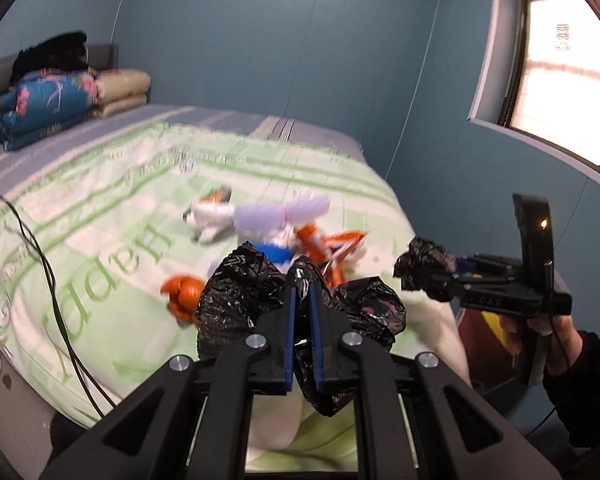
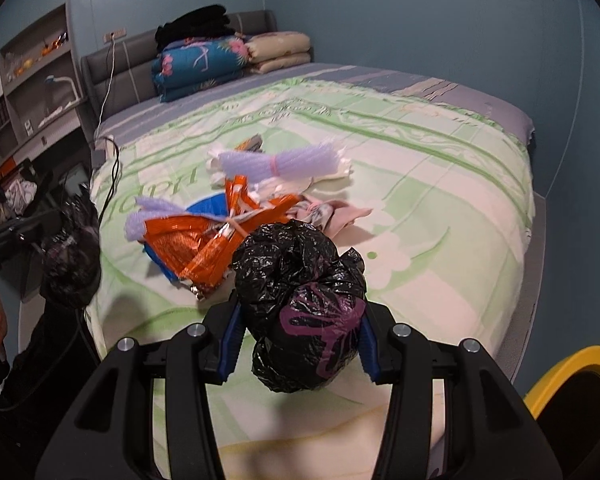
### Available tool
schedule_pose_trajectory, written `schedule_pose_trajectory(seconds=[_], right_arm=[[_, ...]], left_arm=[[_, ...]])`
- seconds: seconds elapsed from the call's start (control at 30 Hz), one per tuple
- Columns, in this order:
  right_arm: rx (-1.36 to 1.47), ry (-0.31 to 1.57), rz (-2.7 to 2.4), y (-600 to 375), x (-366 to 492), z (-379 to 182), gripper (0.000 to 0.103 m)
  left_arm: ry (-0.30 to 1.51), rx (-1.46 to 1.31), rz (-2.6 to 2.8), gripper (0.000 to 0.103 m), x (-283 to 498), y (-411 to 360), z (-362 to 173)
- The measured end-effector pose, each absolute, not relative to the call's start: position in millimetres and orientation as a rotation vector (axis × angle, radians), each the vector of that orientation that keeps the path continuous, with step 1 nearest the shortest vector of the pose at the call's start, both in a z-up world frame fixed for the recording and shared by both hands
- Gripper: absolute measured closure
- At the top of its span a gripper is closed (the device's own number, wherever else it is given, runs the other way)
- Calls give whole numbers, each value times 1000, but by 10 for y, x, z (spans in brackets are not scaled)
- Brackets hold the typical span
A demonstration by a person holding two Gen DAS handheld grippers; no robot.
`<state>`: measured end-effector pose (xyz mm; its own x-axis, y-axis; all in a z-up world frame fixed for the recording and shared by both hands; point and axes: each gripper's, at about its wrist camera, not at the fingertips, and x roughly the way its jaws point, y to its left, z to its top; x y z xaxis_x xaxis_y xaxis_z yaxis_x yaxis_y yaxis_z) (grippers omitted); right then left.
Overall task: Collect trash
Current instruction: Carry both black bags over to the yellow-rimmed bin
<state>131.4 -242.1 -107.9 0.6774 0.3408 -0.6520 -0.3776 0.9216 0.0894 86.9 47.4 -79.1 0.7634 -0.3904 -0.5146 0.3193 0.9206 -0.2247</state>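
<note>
Trash (image 2: pixel 228 216) lies in a loose heap in the middle of the bed (image 2: pixel 440 184): orange foil wrappers, a bundle of pale purple straws tied with a pink band, something blue, scraps of white and pink paper or cloth. One more orange wrapper (image 1: pixel 182 292) sits apart, nearer the bed's edge on my left.

I hold a black bag (image 2: pixel 300 300), still bunched up, between both tongs above the near end of the bed. My left tongs (image 1: pixel 303 300) are pinched nearly together on a thin fold of the plastic. My right tongs (image 2: pixel 298 332) stand at a middling width with a fat wad of the bag pressed between their blue pads. In the left view, the right tongs (image 1: pixel 432 276) show off to the side with crumpled black plastic at their tips.

I judge that the step in hand is opening the bag; no trash is in it yet, as far as I can see. The next move calls for pulling my two grips apart so the bag unfurls and its mouth shows. Where the mouth is, I cannot tell from this crumple. A yellow-rimmed bin (image 2: pixel 576 384) stands beside the bed on my right.
</note>
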Motion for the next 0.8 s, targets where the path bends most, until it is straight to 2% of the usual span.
schedule_pose_trajectory(seconds=[0.4, 0.8], right_arm=[[54, 571, 306, -2941, 933, -575, 58], [206, 370, 125, -3826, 352, -48, 58]], left_arm=[[455, -38, -447, 96, 816, -22, -83], [349, 41, -636, 96, 810, -998, 635]])
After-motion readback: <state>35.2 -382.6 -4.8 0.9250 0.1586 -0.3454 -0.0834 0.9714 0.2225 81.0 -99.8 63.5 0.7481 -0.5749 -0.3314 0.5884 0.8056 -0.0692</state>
